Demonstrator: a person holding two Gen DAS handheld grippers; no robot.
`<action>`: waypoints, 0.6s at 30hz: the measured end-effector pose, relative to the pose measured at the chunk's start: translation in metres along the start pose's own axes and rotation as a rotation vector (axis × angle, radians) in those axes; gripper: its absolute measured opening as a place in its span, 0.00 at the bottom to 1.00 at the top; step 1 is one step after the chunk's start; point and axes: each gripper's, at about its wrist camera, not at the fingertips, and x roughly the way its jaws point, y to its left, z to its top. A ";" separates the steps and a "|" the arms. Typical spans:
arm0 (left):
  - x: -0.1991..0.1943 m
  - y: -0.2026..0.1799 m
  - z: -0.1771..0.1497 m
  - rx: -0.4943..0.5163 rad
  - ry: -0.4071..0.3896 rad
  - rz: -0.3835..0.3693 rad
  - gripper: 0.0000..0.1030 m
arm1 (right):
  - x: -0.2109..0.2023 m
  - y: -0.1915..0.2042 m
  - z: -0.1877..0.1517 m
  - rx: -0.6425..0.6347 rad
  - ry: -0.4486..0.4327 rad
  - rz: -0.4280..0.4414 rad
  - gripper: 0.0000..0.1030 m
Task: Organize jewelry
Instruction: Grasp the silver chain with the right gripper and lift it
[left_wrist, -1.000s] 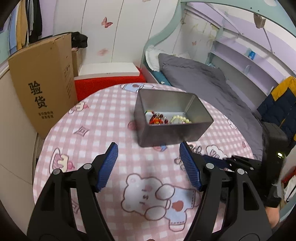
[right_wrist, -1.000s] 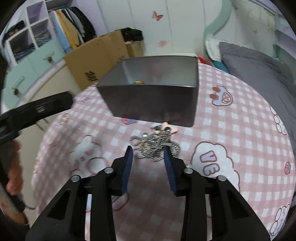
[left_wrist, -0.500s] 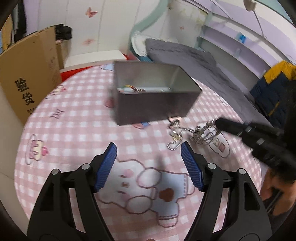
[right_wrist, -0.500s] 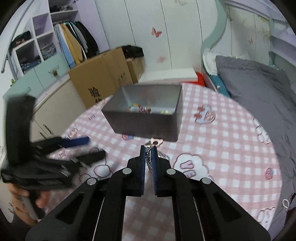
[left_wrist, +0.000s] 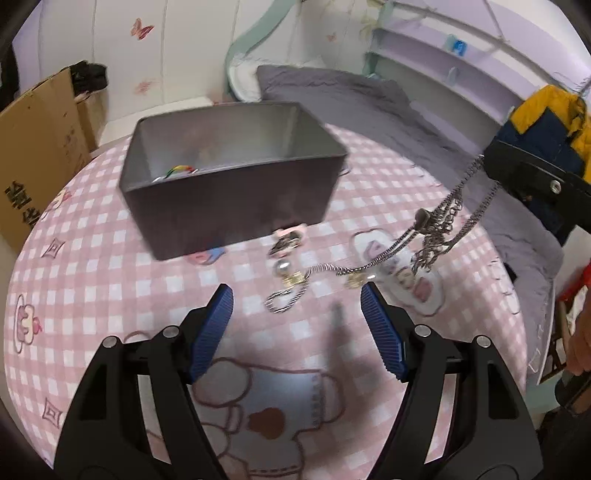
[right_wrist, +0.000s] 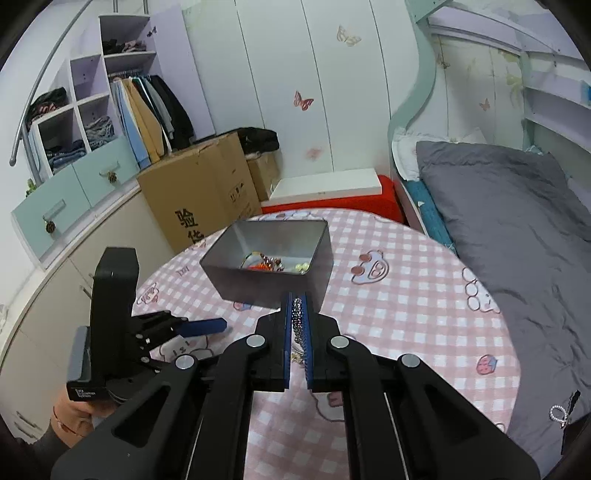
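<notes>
A grey metal tin stands on the round pink checked table with several colourful pieces of jewelry inside. My right gripper is shut on a silver chain necklace. In the left wrist view the silver chain necklace hangs from the right gripper at the right, and its lower end with a ring and bead trails on the cloth in front of the tin. My left gripper stands open just short of that trailing end, with nothing between its blue pads.
A cardboard box stands beyond the table at the left. A grey-covered bed lies to the right. A white board on a red seat sits behind the table. A small beaded piece lies near the table's right edge.
The right gripper closed on the silver chain and lifted it off the cloth. The left gripper moved closer to the tin and the trailing chain.
</notes>
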 end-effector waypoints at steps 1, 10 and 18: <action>-0.001 -0.003 0.000 0.012 -0.007 -0.014 0.69 | -0.001 -0.001 0.002 0.000 -0.004 0.002 0.04; 0.013 -0.043 0.005 0.116 0.009 -0.022 0.64 | 0.001 -0.014 -0.001 0.019 -0.002 0.014 0.04; 0.040 -0.046 0.010 0.088 0.080 -0.012 0.40 | 0.000 -0.023 -0.004 0.036 0.001 0.037 0.04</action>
